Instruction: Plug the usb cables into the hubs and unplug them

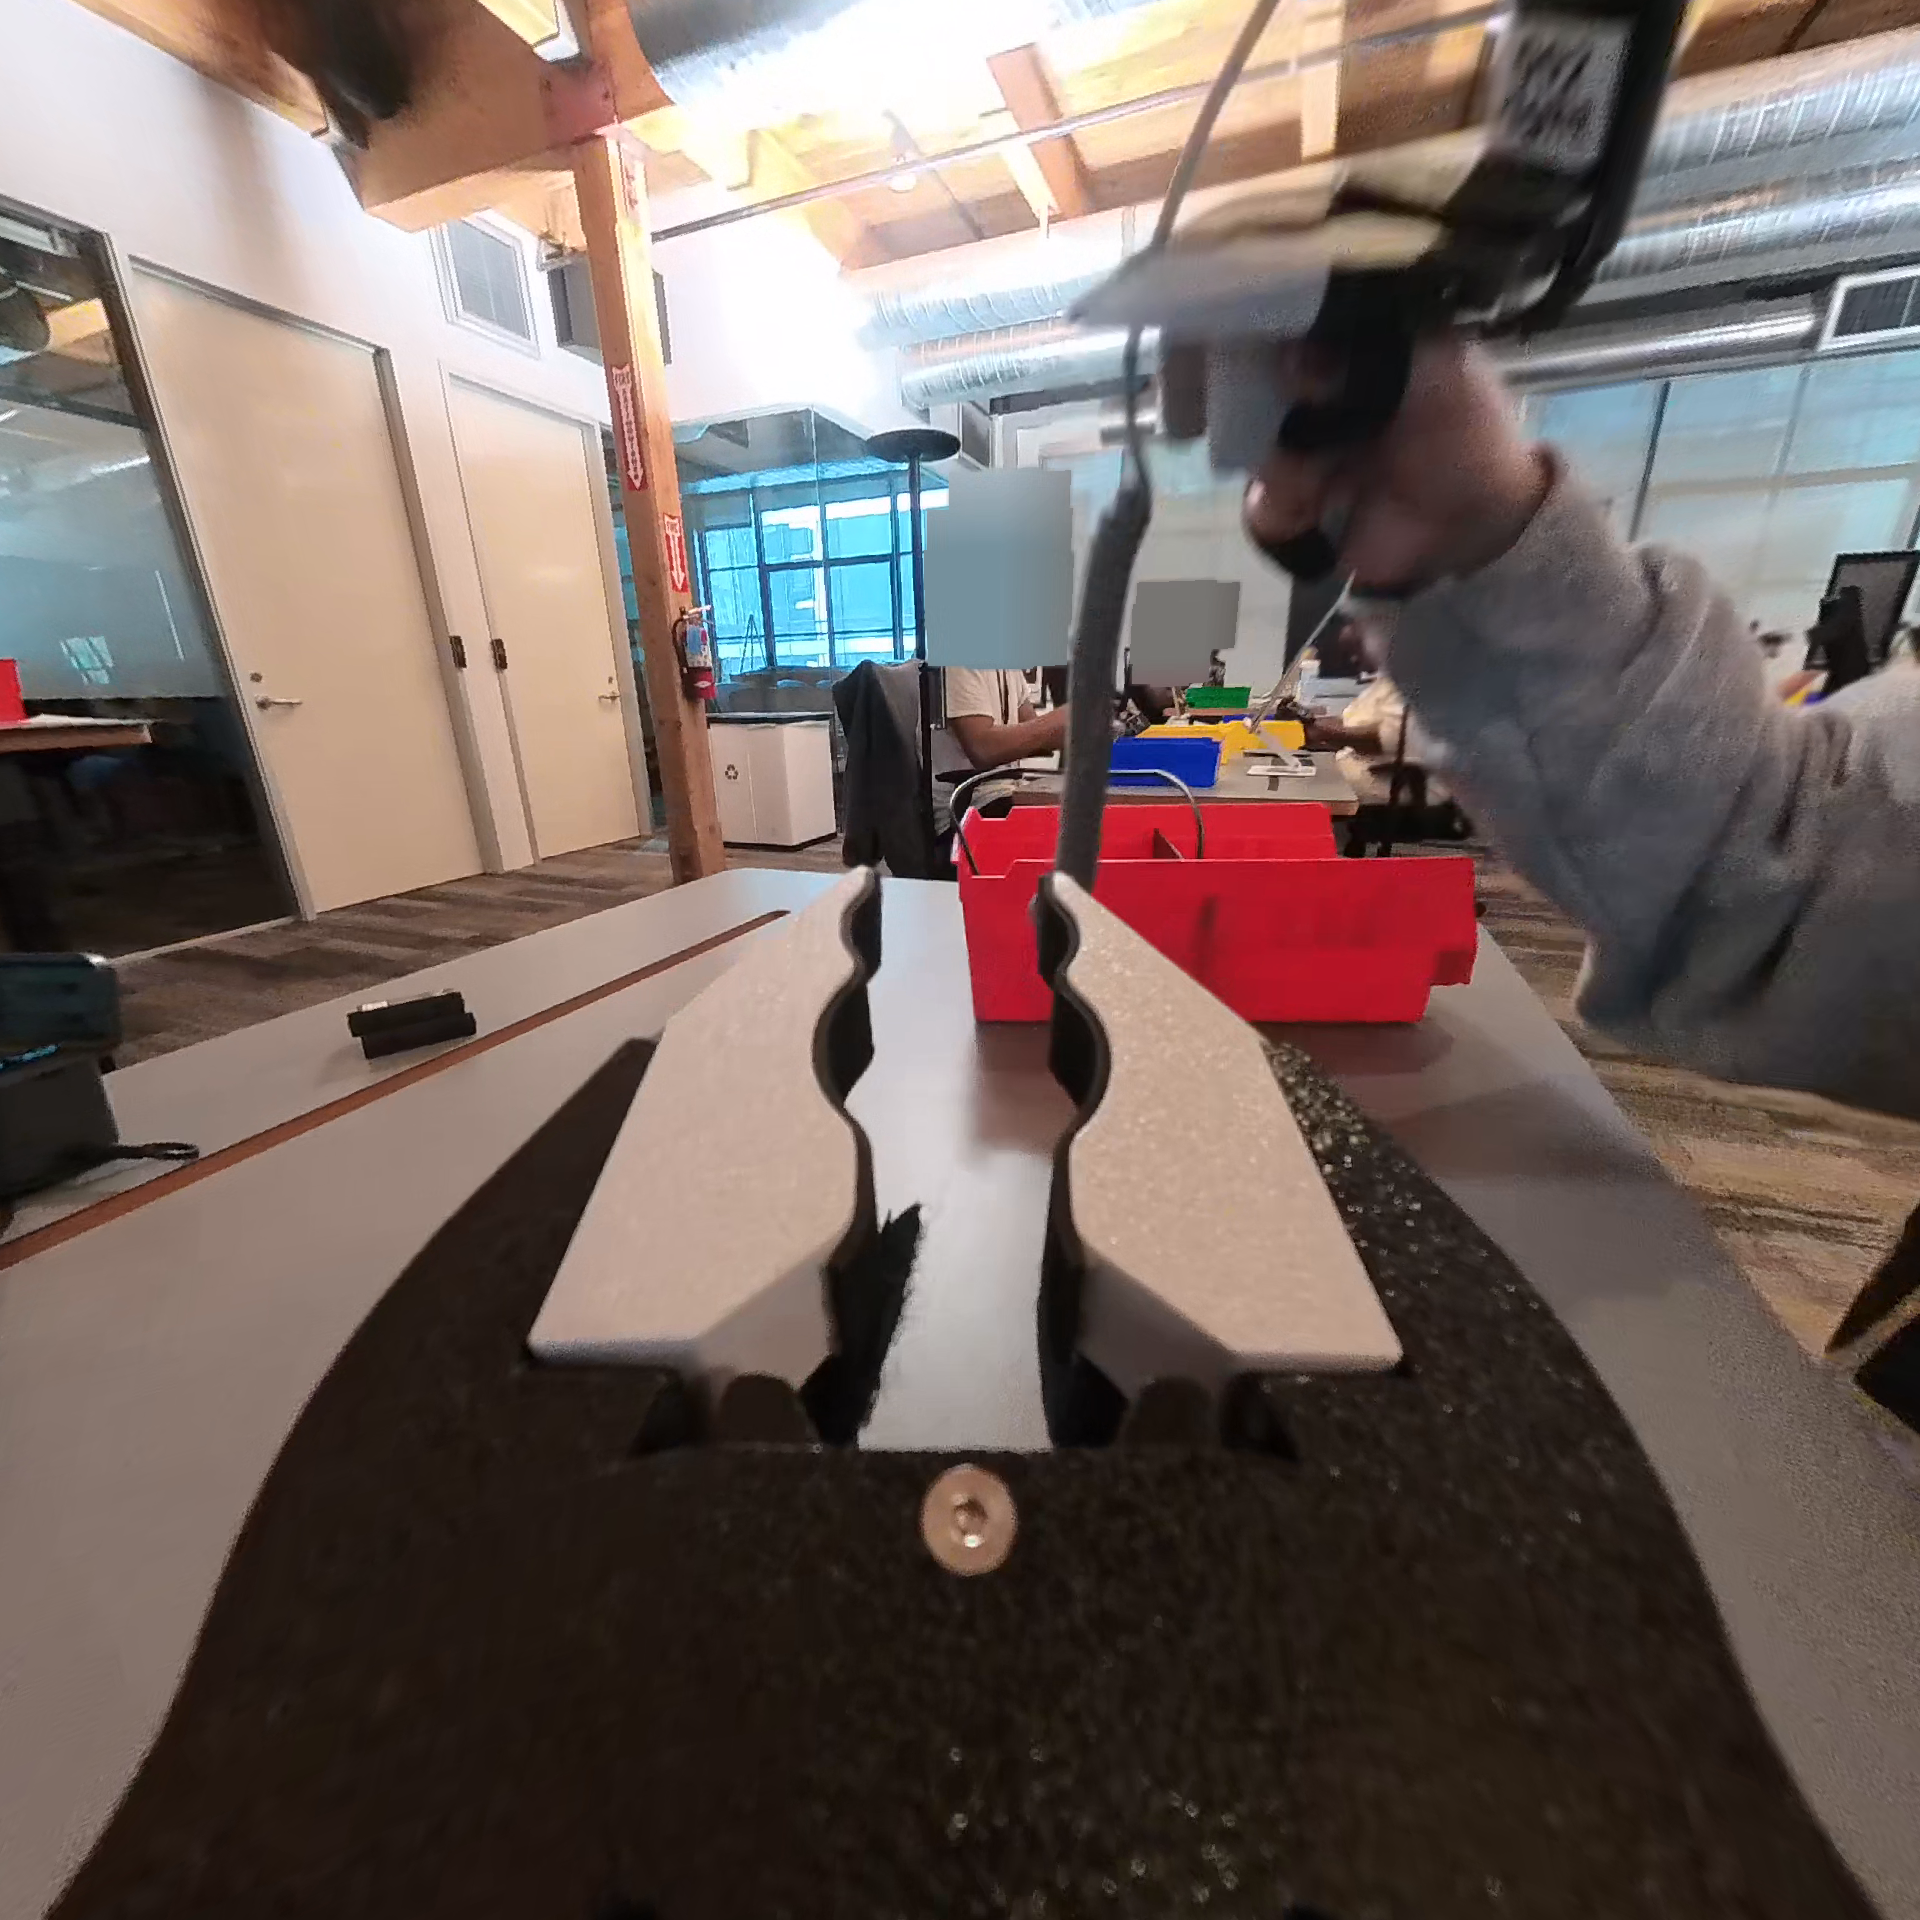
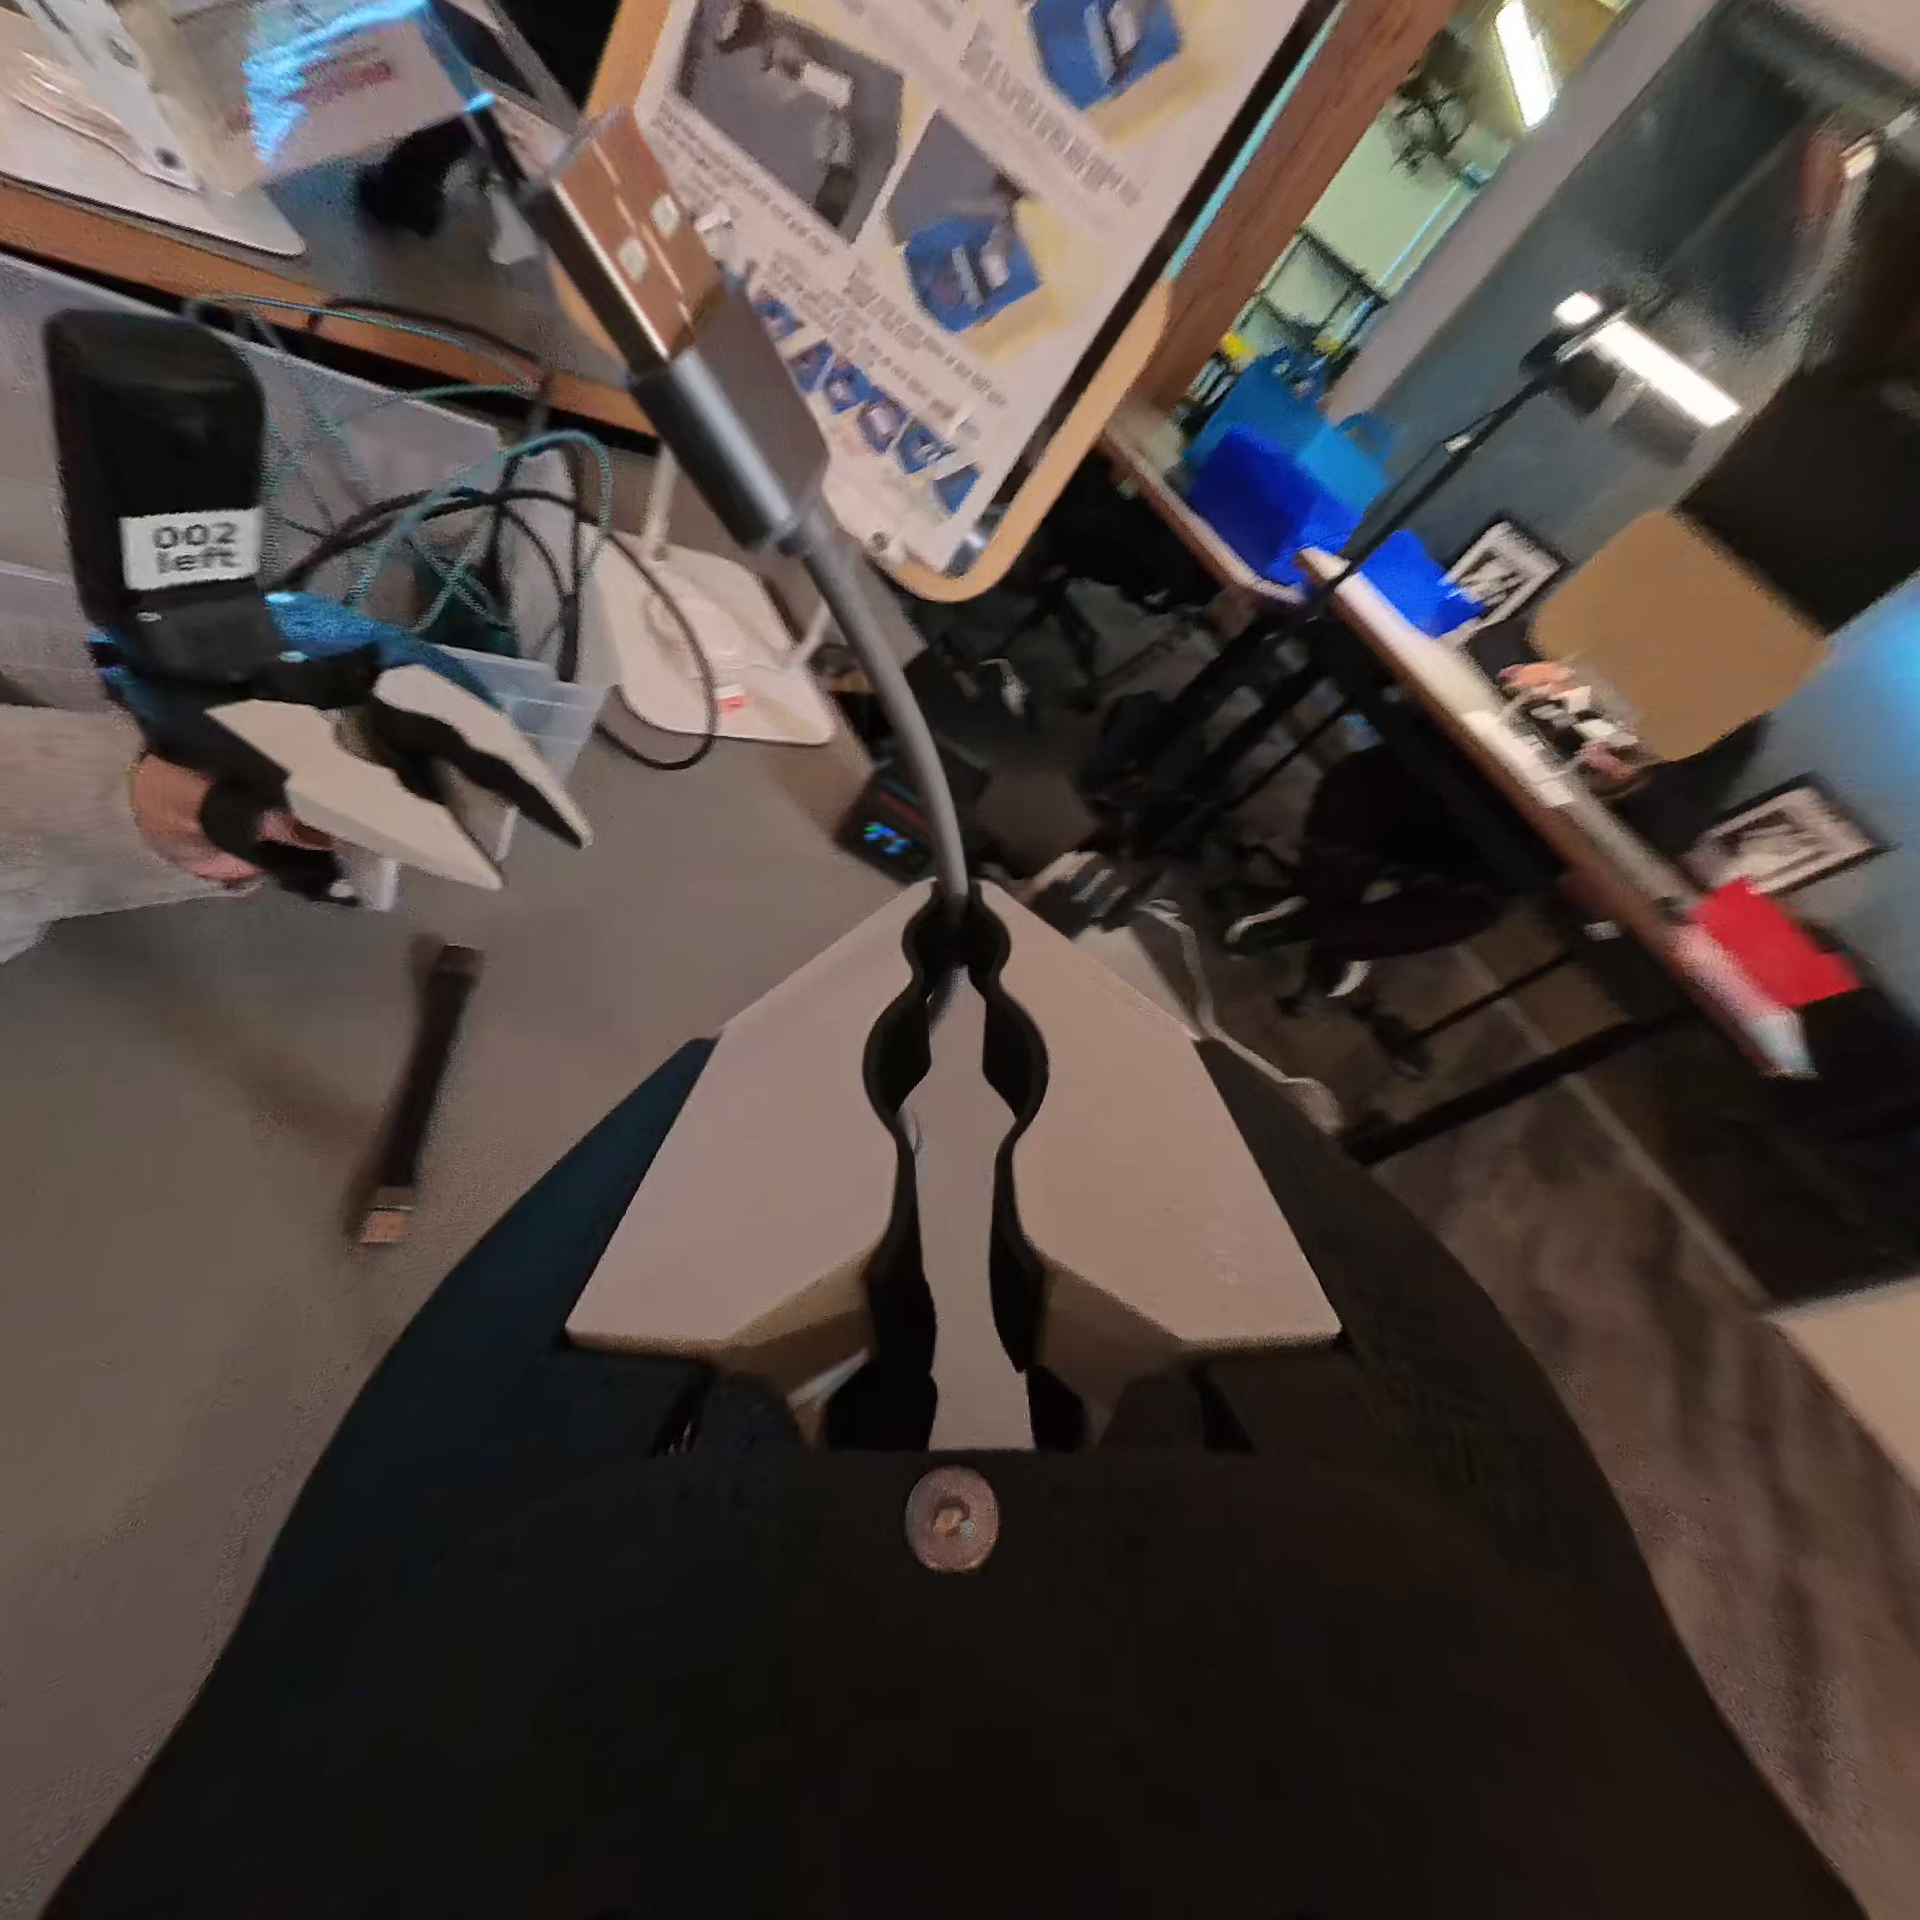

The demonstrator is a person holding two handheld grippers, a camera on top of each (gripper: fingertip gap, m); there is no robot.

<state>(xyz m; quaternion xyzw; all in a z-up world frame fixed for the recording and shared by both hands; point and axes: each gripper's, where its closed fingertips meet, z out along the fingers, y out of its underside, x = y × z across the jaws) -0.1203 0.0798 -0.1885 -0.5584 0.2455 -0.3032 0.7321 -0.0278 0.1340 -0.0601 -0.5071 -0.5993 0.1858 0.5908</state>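
My right gripper (image 2: 951, 909) is shut on a grey cable (image 2: 914, 727) a short way behind its USB plug (image 2: 717, 395), whose silver metal tip points away from me in the air. In the left wrist view the right gripper (image 1: 1153, 312) is blurred at the upper right, with a dark grey length (image 1: 1101, 675) hanging from it. My left gripper (image 1: 956, 904) is open and empty, low over the grey table (image 1: 312, 1351). It also shows in the right wrist view (image 2: 540, 852). A slim dark hub (image 2: 416, 1081) with a metal end lies on the table.
A red bin (image 1: 1216, 935) with dividers stands at the table's far edge. A black piece (image 1: 410, 1023) lies to the left. A clear box with tangled cables (image 2: 488, 520) and a board of printed pictures (image 2: 914, 208) stand beyond. People sit at far desks. One gripper's finger ends stand about 20 cm off the other's.
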